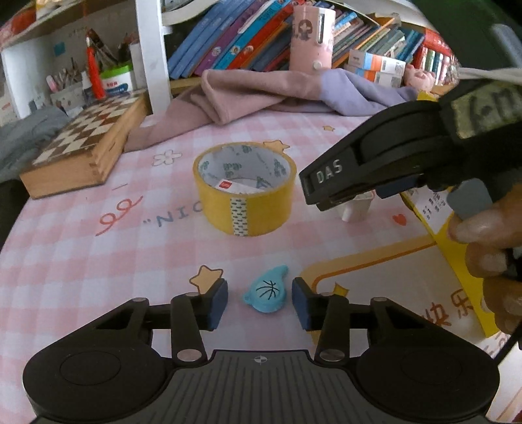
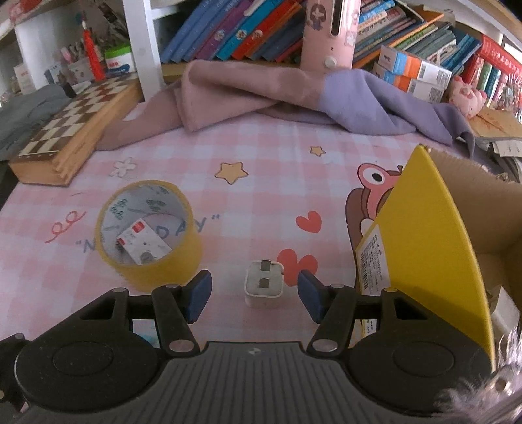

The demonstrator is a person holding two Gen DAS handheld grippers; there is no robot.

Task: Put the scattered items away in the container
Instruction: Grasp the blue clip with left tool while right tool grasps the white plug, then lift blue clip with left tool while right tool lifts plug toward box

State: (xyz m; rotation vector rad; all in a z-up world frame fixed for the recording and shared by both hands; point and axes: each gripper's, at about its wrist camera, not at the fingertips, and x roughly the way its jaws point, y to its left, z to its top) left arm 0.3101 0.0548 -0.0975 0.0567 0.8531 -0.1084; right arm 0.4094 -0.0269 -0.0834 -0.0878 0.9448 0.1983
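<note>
A small blue whistle-shaped toy with a basketball drawing lies on the pink checked mat, between the pads of my left gripper. There is a gap on each side, so that gripper is open. A white plug charger lies prongs up between the pads of my right gripper, also open with a gap on each side. A yellow tape roll stands on the mat beyond the toy and left of the charger. The yellow cardboard box stands open at the right.
A wooden chess box lies at the far left. Pink and purple cloths are heaped along the back, below a shelf of books and a pink bottle. A hand holds the right gripper's black housing above the charger.
</note>
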